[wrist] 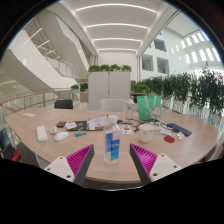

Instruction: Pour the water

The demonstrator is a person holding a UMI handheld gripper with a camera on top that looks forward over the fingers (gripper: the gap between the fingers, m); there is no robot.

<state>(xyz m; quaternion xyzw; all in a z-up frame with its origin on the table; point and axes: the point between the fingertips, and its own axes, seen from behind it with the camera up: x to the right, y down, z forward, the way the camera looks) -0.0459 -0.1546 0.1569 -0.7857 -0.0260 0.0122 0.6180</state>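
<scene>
- Gripper (112, 160): both fingers extend forward over the near edge of the table, spread well apart. The magenta pads (77, 159) face inward toward each other.
- Water bottle (111, 147): a clear bottle with a blue label stands upright on the table, between the two fingers. A visible gap remains on each side; neither pad touches it. The bottle rests on its own base.
- Table (30, 124): a large, light wood-toned surface curving away to both sides, carrying a loose spread of items beyond the fingers.
- White cup (147, 128): stands beyond the right finger, well apart from the bottle.
- Small white container (42, 133): stands upright to the left of the bottle, beyond the left finger.
- Dark flat item (179, 129): lies toward the right part of the table; it may be a phone or a remote, but the view is too small to tell.
- Clutter at mid-table (100, 123): several small items lie grouped beyond the bottle; individual types cannot be made out.
- Green bin-like container (149, 103): stands at the far side of the table, near a row of potted plants (195, 92).
- White cabinet (109, 86): stands behind the table, topped with greenery.
</scene>
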